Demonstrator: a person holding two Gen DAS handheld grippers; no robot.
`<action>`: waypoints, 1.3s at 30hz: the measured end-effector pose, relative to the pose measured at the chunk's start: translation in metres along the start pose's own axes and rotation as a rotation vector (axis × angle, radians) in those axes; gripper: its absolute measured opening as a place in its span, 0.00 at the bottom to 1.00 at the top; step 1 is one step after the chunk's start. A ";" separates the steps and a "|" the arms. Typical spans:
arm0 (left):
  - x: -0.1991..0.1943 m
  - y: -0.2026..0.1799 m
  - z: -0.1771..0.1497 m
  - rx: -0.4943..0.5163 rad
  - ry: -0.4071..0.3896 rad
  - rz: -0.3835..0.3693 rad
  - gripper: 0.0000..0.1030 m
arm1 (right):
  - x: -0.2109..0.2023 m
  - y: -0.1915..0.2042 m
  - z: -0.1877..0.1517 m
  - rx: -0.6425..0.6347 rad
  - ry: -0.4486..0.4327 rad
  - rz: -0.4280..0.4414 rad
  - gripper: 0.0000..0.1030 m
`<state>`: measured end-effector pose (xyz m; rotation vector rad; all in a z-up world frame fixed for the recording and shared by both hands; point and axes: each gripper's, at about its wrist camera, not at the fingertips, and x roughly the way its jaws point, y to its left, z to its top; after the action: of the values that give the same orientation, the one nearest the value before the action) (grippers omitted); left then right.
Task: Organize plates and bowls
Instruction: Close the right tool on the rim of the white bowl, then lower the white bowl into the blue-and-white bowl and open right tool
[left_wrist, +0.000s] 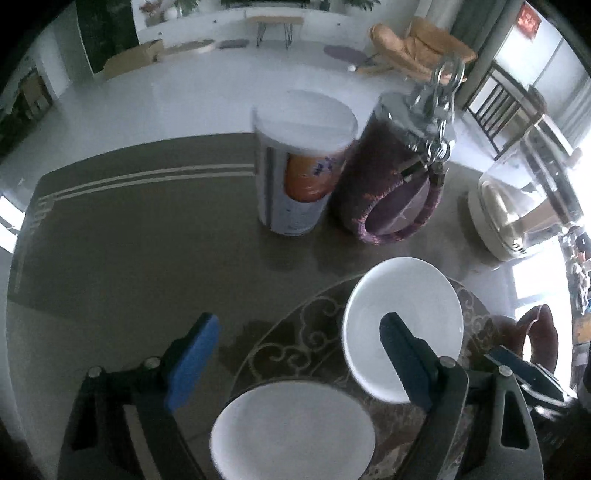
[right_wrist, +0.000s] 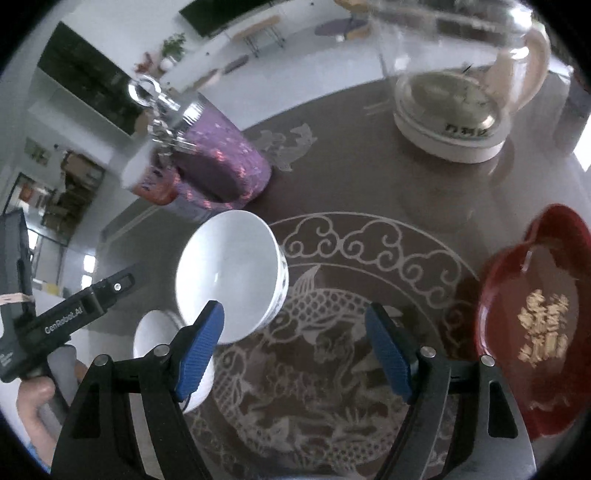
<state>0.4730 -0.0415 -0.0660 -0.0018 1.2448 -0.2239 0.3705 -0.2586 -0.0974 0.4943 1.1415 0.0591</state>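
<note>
A: Bowls are seen on a patterned brown table (right_wrist: 369, 184); where?

B: One white bowl (right_wrist: 229, 273) is set beside a purple flask (right_wrist: 221, 166); a second white bowl (left_wrist: 291, 432) lies nearer.

A: Claws?

B: The left gripper (left_wrist: 299, 358) and right gripper (right_wrist: 295, 347) are both spread wide, nothing gripped. A red dish (right_wrist: 535, 317) sits at the right.

A pale glossy floor (left_wrist: 155, 96) stretches behind the brown patterned table (left_wrist: 129, 236). A tan lounge chair (left_wrist: 417, 48) sits near a white wall (left_wrist: 236, 18), a dark wooden chair (left_wrist: 498, 99) beside it. Bright daylight floods a window (left_wrist: 535, 291) at right.
</note>
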 end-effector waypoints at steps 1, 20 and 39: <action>0.007 -0.002 0.003 0.005 0.012 0.001 0.83 | 0.006 0.001 0.002 0.002 0.007 0.006 0.72; 0.002 -0.035 -0.018 0.046 0.030 -0.176 0.03 | 0.007 0.004 -0.008 -0.016 -0.010 0.072 0.15; -0.067 -0.079 -0.217 0.086 0.075 -0.315 0.05 | -0.097 -0.045 -0.149 -0.015 0.072 0.047 0.15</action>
<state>0.2356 -0.0809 -0.0636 -0.1170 1.3058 -0.5542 0.1884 -0.2756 -0.0807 0.5088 1.1991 0.1268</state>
